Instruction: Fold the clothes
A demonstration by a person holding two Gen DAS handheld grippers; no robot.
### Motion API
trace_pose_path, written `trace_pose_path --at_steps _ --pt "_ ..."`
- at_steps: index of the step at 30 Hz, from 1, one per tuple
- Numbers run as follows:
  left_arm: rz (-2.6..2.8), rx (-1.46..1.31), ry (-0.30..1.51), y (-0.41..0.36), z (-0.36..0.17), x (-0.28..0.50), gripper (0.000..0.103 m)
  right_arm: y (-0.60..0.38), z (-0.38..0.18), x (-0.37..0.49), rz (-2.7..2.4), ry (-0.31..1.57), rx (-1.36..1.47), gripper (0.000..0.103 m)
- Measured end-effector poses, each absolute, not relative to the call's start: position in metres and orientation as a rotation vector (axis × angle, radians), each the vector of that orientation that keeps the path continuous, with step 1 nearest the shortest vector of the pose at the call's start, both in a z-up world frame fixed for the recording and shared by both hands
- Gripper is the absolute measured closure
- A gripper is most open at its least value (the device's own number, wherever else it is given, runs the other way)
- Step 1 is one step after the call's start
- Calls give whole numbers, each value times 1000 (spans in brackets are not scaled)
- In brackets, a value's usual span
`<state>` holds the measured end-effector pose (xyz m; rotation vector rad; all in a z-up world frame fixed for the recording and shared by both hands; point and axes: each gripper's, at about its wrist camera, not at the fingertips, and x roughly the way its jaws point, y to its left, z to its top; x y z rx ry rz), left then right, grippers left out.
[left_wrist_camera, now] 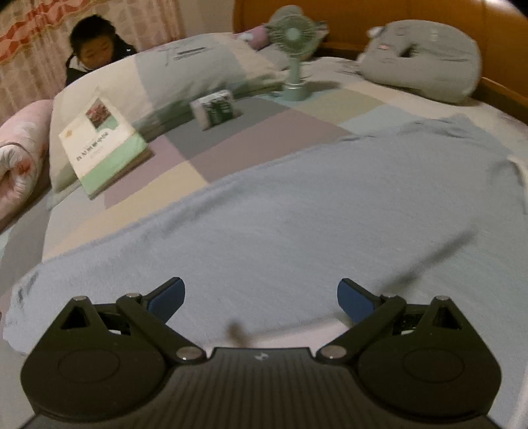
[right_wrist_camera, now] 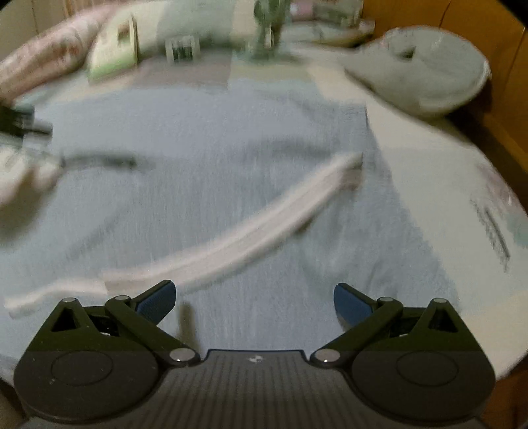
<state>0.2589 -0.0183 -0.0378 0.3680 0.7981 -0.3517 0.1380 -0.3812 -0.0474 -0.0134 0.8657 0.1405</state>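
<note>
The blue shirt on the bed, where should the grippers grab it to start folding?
Probably at the near edge. The blue shirt lies spread flat on the bed, so only its edges give something to pinch. The left gripper and right gripper both hover open above the near part. Each could come down from above and pinch the closest edge, away from the white stripe.

Matt, faintly napped light-blue cloth for the shirt [left_wrist_camera: 297, 214], with a white ribbed trim band [right_wrist_camera: 250, 241]. Black matt plastic on the left gripper [left_wrist_camera: 260, 297] and right gripper [right_wrist_camera: 254, 298], blue textured pads [left_wrist_camera: 170, 293], bright metal pivot pins. Glossy paper book cover [left_wrist_camera: 102, 145] at 10 o'clock. Polished wooden headboard [left_wrist_camera: 379, 16] at 1 o'clock.
</note>
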Motion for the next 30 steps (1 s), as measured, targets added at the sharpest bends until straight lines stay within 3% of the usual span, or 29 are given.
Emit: trace_pose_path --at_steps 5,13,18,30 --pt "-381 327 839 -24 -37 202 4 -392 -18 189 229 747 112 0" --pt "-394 225 908 -26 -61 152 4 -392 -59 289 242 839 215 0" --pt "-358 210 976 -18 -85 150 3 -414 -69 298 214 837 198 6" --pt "-330 202 926 -14 -80 146 2 -389 -61 333 172 889 212 0"
